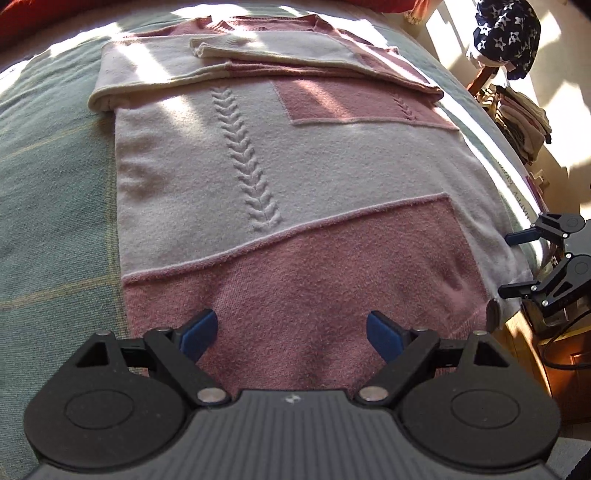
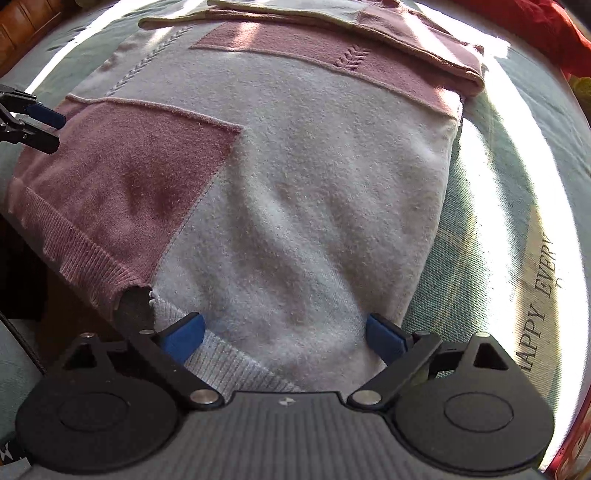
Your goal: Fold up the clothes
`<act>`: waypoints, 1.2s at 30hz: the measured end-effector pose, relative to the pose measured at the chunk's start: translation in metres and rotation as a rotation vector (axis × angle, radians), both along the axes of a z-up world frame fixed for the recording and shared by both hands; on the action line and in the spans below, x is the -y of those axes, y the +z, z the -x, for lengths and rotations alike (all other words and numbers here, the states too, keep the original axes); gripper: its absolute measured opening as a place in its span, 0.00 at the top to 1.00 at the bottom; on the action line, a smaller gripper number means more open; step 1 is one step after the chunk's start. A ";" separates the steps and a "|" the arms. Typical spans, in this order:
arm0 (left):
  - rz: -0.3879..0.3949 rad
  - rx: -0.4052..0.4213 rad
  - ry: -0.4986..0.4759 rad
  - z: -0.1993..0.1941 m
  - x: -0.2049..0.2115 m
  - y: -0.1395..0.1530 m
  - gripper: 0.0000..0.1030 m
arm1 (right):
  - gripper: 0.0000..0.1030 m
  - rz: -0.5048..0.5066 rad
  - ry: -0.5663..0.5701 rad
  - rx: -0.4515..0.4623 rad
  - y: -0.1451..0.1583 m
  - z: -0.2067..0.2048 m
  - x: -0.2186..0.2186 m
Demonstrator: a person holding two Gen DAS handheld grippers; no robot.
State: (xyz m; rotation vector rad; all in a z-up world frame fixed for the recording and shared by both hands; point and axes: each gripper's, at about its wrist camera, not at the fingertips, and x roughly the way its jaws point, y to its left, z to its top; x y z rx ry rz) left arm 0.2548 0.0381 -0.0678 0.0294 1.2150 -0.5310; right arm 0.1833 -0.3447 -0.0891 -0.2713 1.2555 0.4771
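A pink and cream knitted sweater (image 1: 280, 206) (image 2: 314, 192) lies flat on a green bedspread (image 1: 55, 184). Both sleeves (image 1: 266, 55) are folded across its far end. My left gripper (image 1: 291, 321) hovers open over the pink band near the hem, with nothing between its blue pads. My right gripper (image 2: 284, 323) stands open over the cream ribbed hem at the near corner, pads apart on either side of the cloth. Each gripper shows in the other's view: the right gripper (image 1: 511, 264) at the sweater's right edge, the left gripper (image 2: 55, 131) at the far left.
The bedspread (image 2: 498, 221) carries printed lettering along its sunlit edge. A stack of folded clothes (image 1: 524, 118) and a dark star-patterned garment (image 1: 506, 33) sit beyond the bed. Red cloth (image 2: 546, 29) lies at the far corner. A dark rounded object (image 2: 133, 306) touches the hem.
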 end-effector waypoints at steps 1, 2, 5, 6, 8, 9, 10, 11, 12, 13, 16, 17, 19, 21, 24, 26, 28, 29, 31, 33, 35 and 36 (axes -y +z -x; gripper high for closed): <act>0.000 0.008 -0.003 0.002 0.000 -0.002 0.10 | 0.01 0.000 0.003 0.002 -0.002 0.001 -0.001; 0.003 0.017 -0.010 0.004 0.000 -0.003 0.08 | 0.00 0.000 0.005 0.004 -0.003 0.002 -0.002; 0.002 0.040 -0.032 0.009 0.002 -0.005 0.04 | 0.00 -0.003 0.012 0.009 -0.004 0.004 -0.001; -0.006 0.048 -0.047 0.010 0.004 -0.006 0.03 | 0.00 -0.006 0.016 0.007 -0.004 0.003 0.000; -0.031 0.061 -0.076 0.013 0.008 -0.007 0.01 | 0.00 -0.006 0.033 -0.002 -0.006 0.001 0.000; -0.043 0.065 -0.087 0.014 0.010 -0.007 0.01 | 0.00 -0.007 0.035 -0.006 -0.006 0.001 0.001; -0.056 0.070 -0.098 0.015 0.012 -0.007 0.01 | 0.00 -0.007 0.037 -0.011 -0.006 0.000 0.001; -0.066 0.075 -0.105 0.015 0.014 -0.008 0.01 | 0.00 -0.008 0.039 -0.016 -0.007 -0.001 0.001; -0.076 0.080 -0.109 0.016 0.015 -0.008 0.01 | 0.00 -0.005 0.049 -0.019 -0.007 -0.001 0.001; -0.083 0.081 -0.111 0.017 0.016 -0.008 0.01 | 0.00 -0.005 0.050 -0.022 -0.007 -0.002 0.001; -0.118 0.095 -0.132 0.018 0.023 -0.005 0.01 | 0.00 -0.006 0.057 -0.031 -0.008 -0.003 0.001; -0.133 0.102 -0.143 0.019 0.025 -0.003 0.01 | 0.00 0.000 0.057 -0.033 -0.007 -0.003 0.000; -0.163 0.117 -0.164 0.020 0.031 0.001 0.01 | 0.00 0.012 0.058 -0.037 -0.005 -0.003 -0.002; -0.184 0.196 -0.226 0.031 0.039 0.009 0.01 | 0.00 0.041 0.060 -0.027 0.001 -0.002 -0.008; -0.222 0.293 -0.349 0.052 0.055 0.012 0.01 | 0.00 0.066 0.114 0.076 0.017 0.008 -0.020; -0.250 0.344 -0.443 0.068 0.065 0.011 0.01 | 0.00 0.098 0.207 0.162 0.023 0.018 -0.032; -0.281 0.389 -0.539 0.084 0.075 0.007 0.01 | 0.00 0.123 0.311 0.242 0.028 0.027 -0.044; -0.298 0.407 -0.590 0.092 0.079 0.004 0.01 | 0.00 0.127 0.363 0.264 0.028 0.032 -0.049; -0.328 0.453 -0.671 0.108 0.084 -0.002 0.01 | 0.00 0.134 0.459 0.310 0.028 0.042 -0.057; -0.348 0.483 -0.729 0.119 0.088 -0.006 0.01 | 0.00 0.144 0.549 0.347 0.025 0.054 -0.063; -0.354 0.500 -0.762 0.126 0.091 -0.008 0.01 | 0.00 0.159 0.616 0.370 0.020 0.063 -0.070; -0.358 0.508 -0.774 0.128 0.094 -0.010 0.01 | 0.00 0.163 0.641 0.380 0.018 0.070 -0.073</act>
